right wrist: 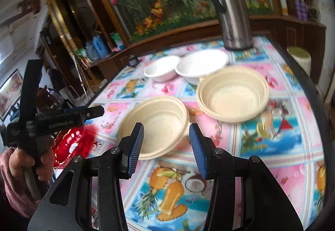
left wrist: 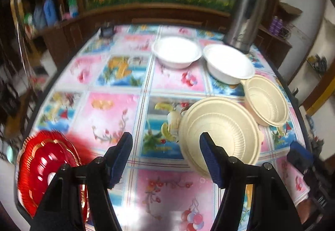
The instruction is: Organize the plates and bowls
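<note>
- the left gripper (left wrist: pixel 166 154) pointed steeply down at the table (left wrist: pixel 117 105), its blue fingers (left wrist: pixel 122 155) spread wide with nothing between them, only the flowered tablecloth below.
- the right gripper (right wrist: pixel 166 148) tilted down more gently, its jaws at a middling gap and empty, the near cream bowl (right wrist: pixel 156 124) lying just beyond its tips.
- in the right wrist view a hand (right wrist: pixel 27 163) in a pink sleeve (right wrist: pixel 10 187) gripped the handle of the left gripper at the left edge, hovering above a red plate (right wrist: pixel 69 146).
- the left wrist view showed the red plate with its gold trim at the lower left corner, partly behind the gripper's own frame, and the tip of the right gripper at the right edge.
- four bowls sat toward the right side of the table: two cream ones near the front, the far cream bowl (right wrist: pixel 233 94) beside the near one, and two white bowls (right wrist: pixel 163 70) behind them, close together.
- a steel flask (right wrist: pixel 232 13) stood at the far end behind the white bowls; only the right wrist view showed its black handle clearly.
- both views were blurred; the red plate smeared at its edge, and the shelves in the background were too soft to make out.
</note>
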`<move>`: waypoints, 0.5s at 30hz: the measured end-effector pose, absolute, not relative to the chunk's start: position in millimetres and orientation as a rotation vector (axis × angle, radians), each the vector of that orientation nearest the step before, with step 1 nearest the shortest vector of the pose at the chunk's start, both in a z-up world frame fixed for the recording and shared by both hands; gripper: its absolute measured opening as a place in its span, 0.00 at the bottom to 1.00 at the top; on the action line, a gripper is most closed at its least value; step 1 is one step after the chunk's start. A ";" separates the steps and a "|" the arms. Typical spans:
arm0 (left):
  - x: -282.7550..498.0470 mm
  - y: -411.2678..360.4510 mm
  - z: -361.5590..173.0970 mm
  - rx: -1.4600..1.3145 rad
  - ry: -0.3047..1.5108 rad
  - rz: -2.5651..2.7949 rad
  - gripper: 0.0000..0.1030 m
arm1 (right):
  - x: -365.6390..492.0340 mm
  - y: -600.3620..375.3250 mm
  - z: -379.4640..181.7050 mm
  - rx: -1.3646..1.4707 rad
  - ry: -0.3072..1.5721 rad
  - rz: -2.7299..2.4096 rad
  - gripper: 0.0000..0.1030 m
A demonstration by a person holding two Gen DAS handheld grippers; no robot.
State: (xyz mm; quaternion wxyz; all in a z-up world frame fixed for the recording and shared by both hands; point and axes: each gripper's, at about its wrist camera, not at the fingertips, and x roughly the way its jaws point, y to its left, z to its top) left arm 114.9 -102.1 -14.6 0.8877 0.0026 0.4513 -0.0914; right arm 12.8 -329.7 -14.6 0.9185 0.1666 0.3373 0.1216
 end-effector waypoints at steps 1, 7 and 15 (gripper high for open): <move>118.1 -99.9 -17.0 -0.012 0.950 -0.184 0.65 | 16.3 -330.3 -19.8 0.361 0.713 0.248 0.44; 137.4 -86.6 -37.0 -0.121 1.041 -0.141 0.65 | 40.2 -323.8 -40.5 0.403 0.787 0.208 0.44; 150.7 -90.1 -52.6 -0.143 1.056 -0.102 0.65 | 57.9 -315.2 -55.3 0.430 0.807 0.206 0.44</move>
